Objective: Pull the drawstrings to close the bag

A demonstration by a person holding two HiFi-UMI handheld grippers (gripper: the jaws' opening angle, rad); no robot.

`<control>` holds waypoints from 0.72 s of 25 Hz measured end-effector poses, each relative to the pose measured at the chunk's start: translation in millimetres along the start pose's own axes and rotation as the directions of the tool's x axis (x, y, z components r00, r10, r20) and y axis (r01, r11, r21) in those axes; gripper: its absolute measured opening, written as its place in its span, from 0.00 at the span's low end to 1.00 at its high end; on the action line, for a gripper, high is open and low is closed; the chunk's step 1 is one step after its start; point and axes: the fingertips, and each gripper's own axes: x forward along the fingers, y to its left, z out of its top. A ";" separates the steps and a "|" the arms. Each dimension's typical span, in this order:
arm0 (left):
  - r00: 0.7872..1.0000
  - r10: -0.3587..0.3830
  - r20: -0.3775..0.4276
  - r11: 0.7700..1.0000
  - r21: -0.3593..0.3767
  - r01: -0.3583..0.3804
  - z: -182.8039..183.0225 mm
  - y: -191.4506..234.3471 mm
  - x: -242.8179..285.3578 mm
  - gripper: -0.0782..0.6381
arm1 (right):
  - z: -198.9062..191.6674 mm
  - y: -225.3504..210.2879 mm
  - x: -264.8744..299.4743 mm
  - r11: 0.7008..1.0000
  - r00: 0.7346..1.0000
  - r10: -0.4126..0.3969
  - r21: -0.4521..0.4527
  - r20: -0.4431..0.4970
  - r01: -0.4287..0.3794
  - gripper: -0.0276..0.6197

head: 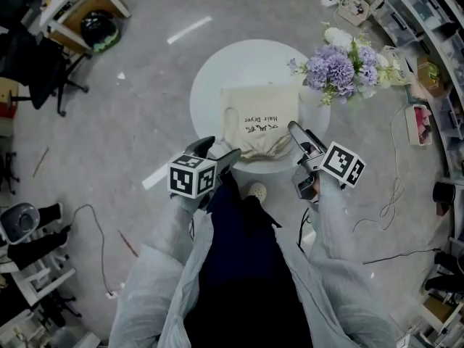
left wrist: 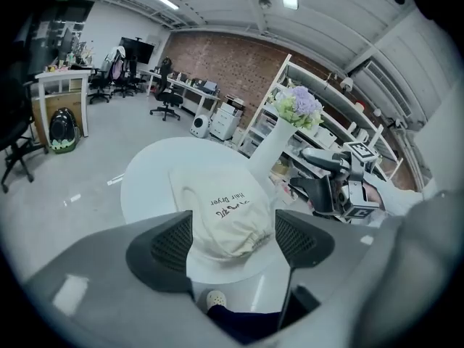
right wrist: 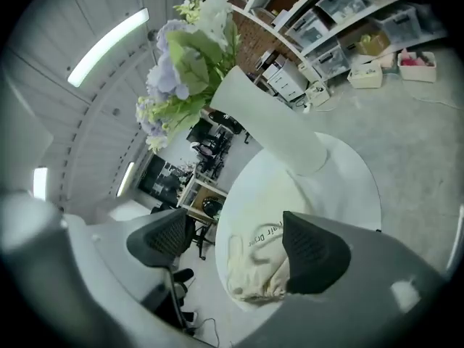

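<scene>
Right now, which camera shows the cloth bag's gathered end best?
The left gripper view: the bag shows large between the jaws of the open left tool, gathered end nearest. The head view shows it small. In the right gripper view a jaw of the right tool covers part of it.

We see an open office-lab: desks (left wrist: 192, 85) and office chairs (left wrist: 168, 100) before a brick wall (left wrist: 239, 62) at the left gripper view's upper left, bin-laden shelves (head: 428, 13) at the head view's upper right, and loose cables (head: 396, 187).
</scene>
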 end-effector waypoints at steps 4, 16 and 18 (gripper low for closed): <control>1.000 -0.002 0.022 1.000 0.004 0.002 6.2 -5.0 -4.3 0.63 | 14.0 8.0 0.0 0.999 1.000 0.012 0.041 0.028 -0.013 0.69; 0.980 -0.004 0.197 0.999 0.038 -0.003 46.6 -32.5 -53.6 0.43 | -5.3 68.6 -50.6 0.955 0.992 0.115 -0.269 -0.049 -0.124 0.53; 0.976 -0.017 0.215 0.998 0.070 0.002 49.7 -43.3 -60.0 0.38 | -17.1 82.3 -60.5 0.924 0.988 0.132 -0.351 -0.077 -0.151 0.49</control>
